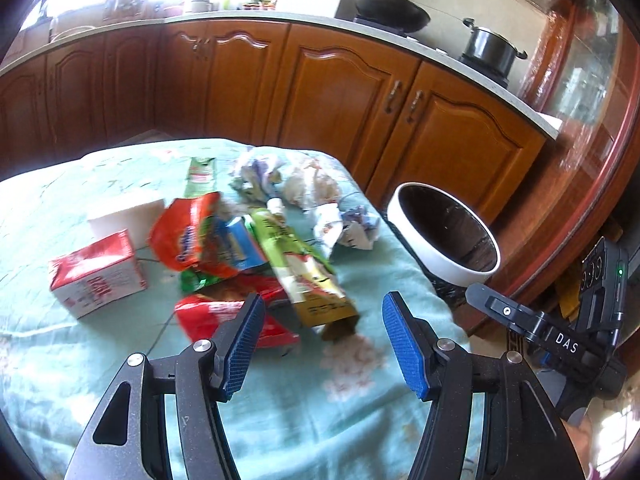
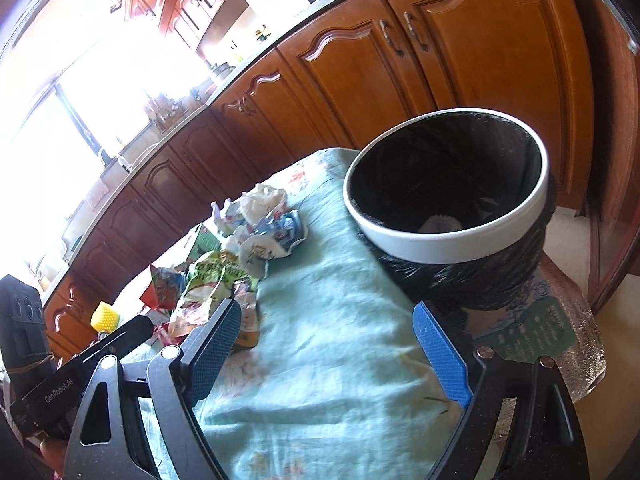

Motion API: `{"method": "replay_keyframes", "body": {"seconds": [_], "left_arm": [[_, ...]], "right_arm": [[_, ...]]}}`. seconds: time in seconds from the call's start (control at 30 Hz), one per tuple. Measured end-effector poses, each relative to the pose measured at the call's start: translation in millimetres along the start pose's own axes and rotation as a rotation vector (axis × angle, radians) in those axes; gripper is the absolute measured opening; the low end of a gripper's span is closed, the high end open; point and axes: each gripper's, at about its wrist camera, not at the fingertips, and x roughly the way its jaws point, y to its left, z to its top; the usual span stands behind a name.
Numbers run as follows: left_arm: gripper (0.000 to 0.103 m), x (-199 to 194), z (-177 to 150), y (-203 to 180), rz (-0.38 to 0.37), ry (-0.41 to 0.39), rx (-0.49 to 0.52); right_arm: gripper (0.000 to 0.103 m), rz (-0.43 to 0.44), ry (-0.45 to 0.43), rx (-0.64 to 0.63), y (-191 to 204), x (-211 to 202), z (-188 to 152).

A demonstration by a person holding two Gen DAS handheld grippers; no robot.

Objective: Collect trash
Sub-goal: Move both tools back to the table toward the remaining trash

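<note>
A pile of trash lies on the light green tablecloth [image 1: 280,420]: a red and white carton [image 1: 98,274], an orange snack bag [image 1: 188,234], a green and yellow pouch [image 1: 308,272], a red wrapper [image 1: 224,316] and crumpled papers [image 1: 348,224]. A white-rimmed bin [image 1: 444,232] with a black liner stands off the table's right edge. My left gripper [image 1: 324,344] is open and empty, just short of the pouch and red wrapper. My right gripper [image 2: 332,348] is open and empty over bare cloth, with the bin [image 2: 452,248] ahead right and the trash pile [image 2: 224,276] ahead left.
Wooden kitchen cabinets [image 1: 340,92] run behind the table under a countertop with a wok [image 1: 384,8] and a pot [image 1: 492,46]. A white box [image 1: 124,210] sits behind the carton. A small white object [image 2: 440,224] lies in the bin's bottom. The other gripper's body [image 1: 560,340] shows at right.
</note>
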Motion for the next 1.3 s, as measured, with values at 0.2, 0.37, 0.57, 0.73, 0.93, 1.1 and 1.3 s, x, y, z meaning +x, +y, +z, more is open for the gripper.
{"method": "replay_keyframes", "body": {"seconds": [0.2,0.37,0.57,0.73,0.93,1.1,1.3], "left_arm": [[0.061,-19,-5,23,0.023,-0.001,-0.035],[0.061,-25,-7,38,0.045,0.01,-0.071],[0.065,-21,-5,55,0.061,0.042,-0.122],[0.065,-8,4,58,0.047,0.068,-0.13],[0.065,6,12,57,0.028,0.086,-0.106],[0.064,23,15,61,0.024,0.099,-0.112],[0.054,33,14,58,-0.018,0.103,-0.08]], "right_arm": [[0.089,0.021,0.02,-0.038,23,7,-7],[0.089,0.029,0.035,-0.056,33,15,-9],[0.089,0.031,0.045,-0.078,41,28,-5],[0.089,0.016,0.038,-0.11,44,41,7],[0.088,0.003,0.038,-0.131,46,64,30],[0.08,0.006,0.053,-0.153,51,90,46],[0.05,0.006,0.113,-0.122,44,123,55]]}}
